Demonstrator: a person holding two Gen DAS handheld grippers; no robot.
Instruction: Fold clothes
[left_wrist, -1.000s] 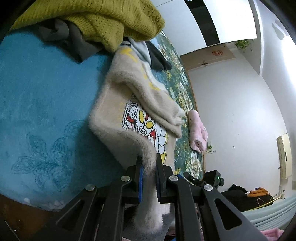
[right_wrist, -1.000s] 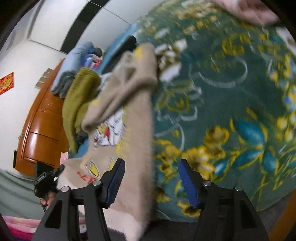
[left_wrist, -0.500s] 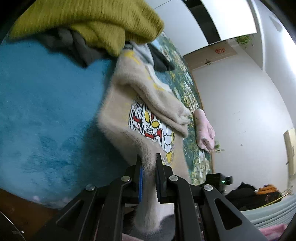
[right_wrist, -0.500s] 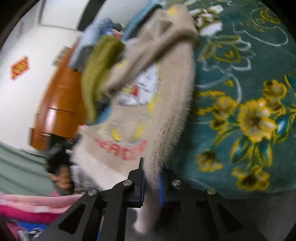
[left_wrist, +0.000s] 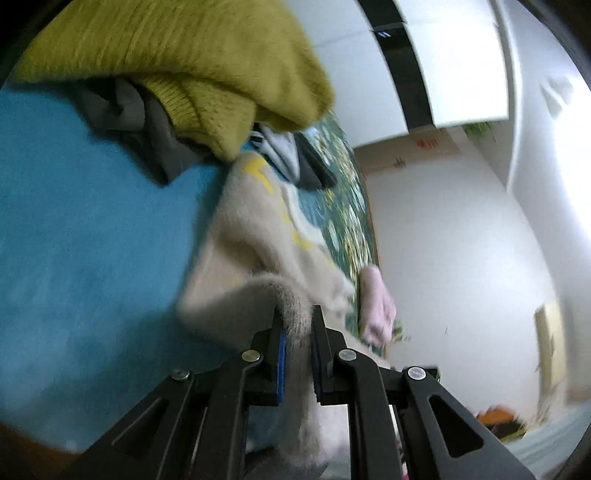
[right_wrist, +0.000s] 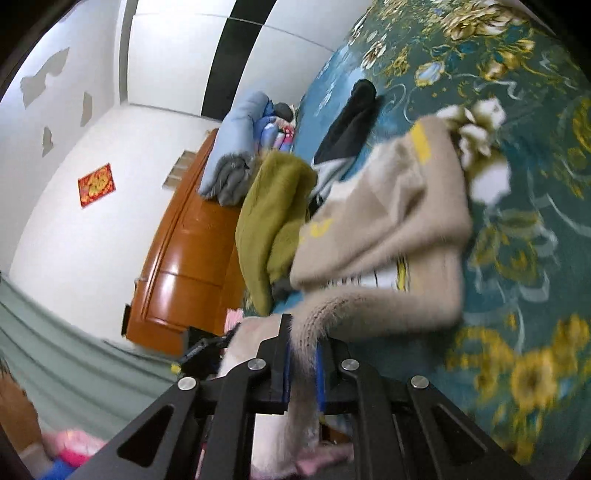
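Plainly, the main risk is judged to be slip: only a thin fuzzy edge of the beige sweater (left_wrist: 255, 258) is pinched in each gripper, and the pile is slick, so a sharp pull could let the hem be dragged out of one side, leaving the fold skewed. A second risk is seen at the far end, where the sweater's top is tucked against the olive knit (left_wrist: 207, 74) and a grey garment (left_wrist: 147, 122) in the pile; if the hem is carried further, those could be caught and pulled along w/ it. Both views are motion-blurred, so exact fold alignment can't be checked, and uneven travel btw. the two sides would give a crooked crease.

The left gripper (left_wrist: 297, 325) is closed tight on the hem, w/ fabric bunched btw. its blue pads and hanging below them. The right gripper (right_wrist: 303, 343) is likewise clamped on another part of the same edge, a strip of fabric being passed through and down.

The sweater's body is spread ahead of both jaws on the floral bedspread (right_wrist: 517, 295), partly on the teal blanket (left_wrist: 74, 240), w/ a sleeve folded across the front. The held edge is lifted and curled over toward the body. A pink item (left_wrist: 376, 299) is seen lying beyond, apart from the sweater.
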